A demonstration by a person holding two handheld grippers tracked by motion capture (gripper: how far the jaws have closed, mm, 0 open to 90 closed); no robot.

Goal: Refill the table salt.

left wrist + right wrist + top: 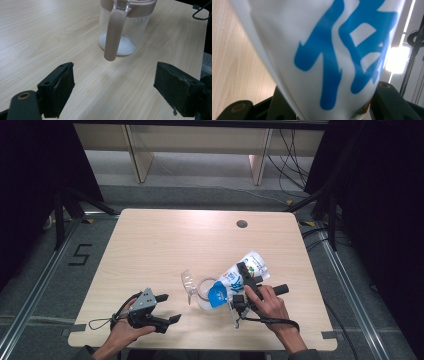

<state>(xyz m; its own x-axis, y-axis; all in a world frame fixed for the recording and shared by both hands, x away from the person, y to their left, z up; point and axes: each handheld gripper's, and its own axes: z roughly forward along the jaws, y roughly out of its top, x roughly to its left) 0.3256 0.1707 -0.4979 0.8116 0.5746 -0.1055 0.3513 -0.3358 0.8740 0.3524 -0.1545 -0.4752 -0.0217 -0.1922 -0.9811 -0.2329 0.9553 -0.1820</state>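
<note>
Powder lies white in the bottom of the clear glass jug with the dusty-pink rim and long pink handle (124,23), which stands near the middle of the pale wood-grain desk (165,240), a little toward the person's side. Tipped over its mouth from the right is the white plastic refill pouch printed with bold blue characters (240,277), its blue lower end pointing down into the opening. The right claw (245,282) grips this pouch across its middle, jaws pressed into the soft film on both sides, as the right gripper view shows with the blue lettering bulging between them.

The step in hand looks like pouring from pouch into jug. To do it well, the pouch's low end should sit inside the rim, not merely above it, and the tilt should grow slowly so the contents slide instead of dumping in a clump. A harder squeeze would likely fold the film and choke the flow, so the grip is best kept even.

The left claw (167,309) rests on the desk at the near left, jaws wide apart and holding nothing, aimed at the jug's handle. It could steady that handle, since a nudge from the pouch might shift or tip the jug
</note>
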